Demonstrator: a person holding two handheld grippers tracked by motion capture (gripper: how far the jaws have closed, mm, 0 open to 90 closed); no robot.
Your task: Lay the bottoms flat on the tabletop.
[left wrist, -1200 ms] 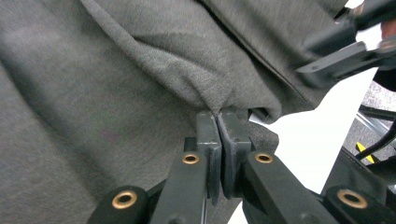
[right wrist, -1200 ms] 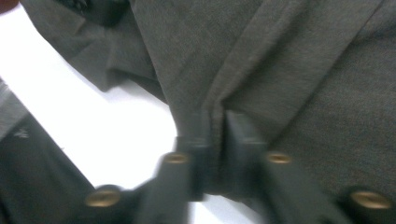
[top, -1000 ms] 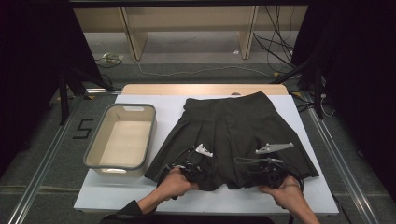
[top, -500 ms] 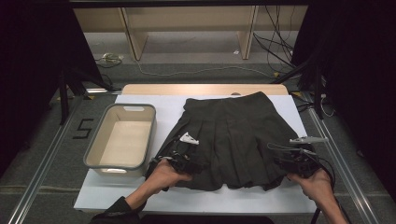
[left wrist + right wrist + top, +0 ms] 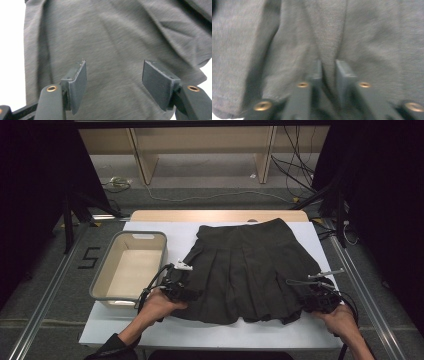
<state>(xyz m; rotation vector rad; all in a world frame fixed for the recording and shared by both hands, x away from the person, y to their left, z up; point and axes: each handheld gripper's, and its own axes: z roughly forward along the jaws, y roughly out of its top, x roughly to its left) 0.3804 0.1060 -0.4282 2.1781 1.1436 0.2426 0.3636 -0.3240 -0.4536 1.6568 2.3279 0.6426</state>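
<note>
Both hands have spread to the skirt's (image 5: 250, 270) hem corners: the right hand-held gripper (image 5: 311, 300) has just pinched a fold, the left hand-held gripper (image 5: 192, 295) has just opened above cloth.

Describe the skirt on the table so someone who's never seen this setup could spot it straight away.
Find the white table in the middle of the room. The skirt lies flat across its centre and right side, right of the beige tub. It is the only piece of clothing there: dark grey, pleated, narrow waist at the far end and hem fanning toward the person.

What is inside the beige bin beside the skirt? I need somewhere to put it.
The bin looks empty: bare floor and inner walls. The near wall hides the floor strip just behind it.
</note>
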